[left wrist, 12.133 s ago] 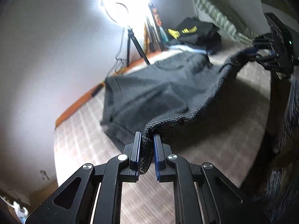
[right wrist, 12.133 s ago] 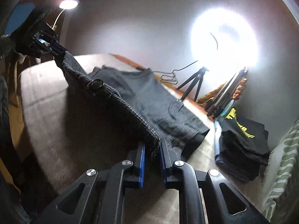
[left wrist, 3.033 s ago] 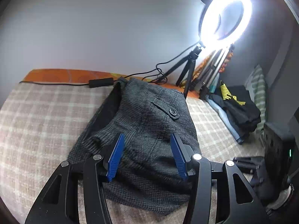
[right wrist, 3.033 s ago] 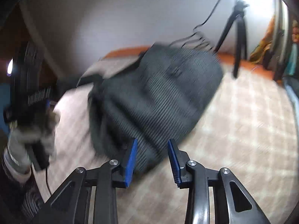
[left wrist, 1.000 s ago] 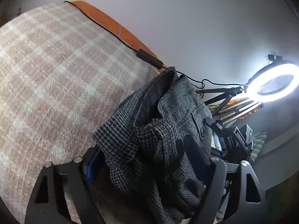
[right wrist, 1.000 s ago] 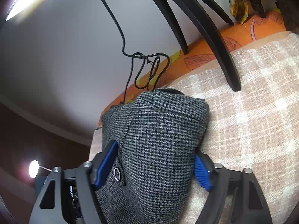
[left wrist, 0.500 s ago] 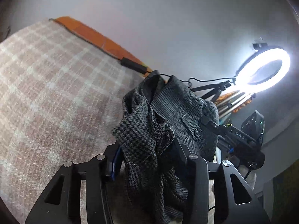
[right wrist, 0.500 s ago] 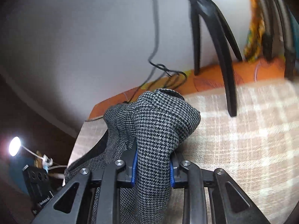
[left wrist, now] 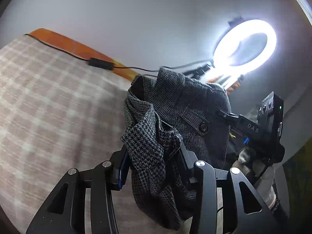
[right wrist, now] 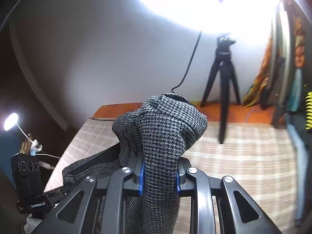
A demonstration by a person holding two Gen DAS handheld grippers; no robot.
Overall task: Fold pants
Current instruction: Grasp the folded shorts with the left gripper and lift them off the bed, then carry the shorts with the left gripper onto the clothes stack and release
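Pants (left wrist: 175, 117) bunched in both grippers, lower folds hidden, bedspread (left wrist: 48, 107) blurred

Lighting: ring light (left wrist: 245, 43), blown-out white glare, upper right of left view; its glare floods the top of right view. Small lamp (right wrist: 10, 121) glows at dim left edge. Quality: strong fisheye bending, dark corners; checked cover (left wrist: 48, 105) motion-blurred; tripod (right wrist: 224, 78) soft.

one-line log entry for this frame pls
task: fold pants | left gripper: shut on pants | right gripper: shut on pants | pants: bunched, held above plaid bed cover | fold: not laid flat
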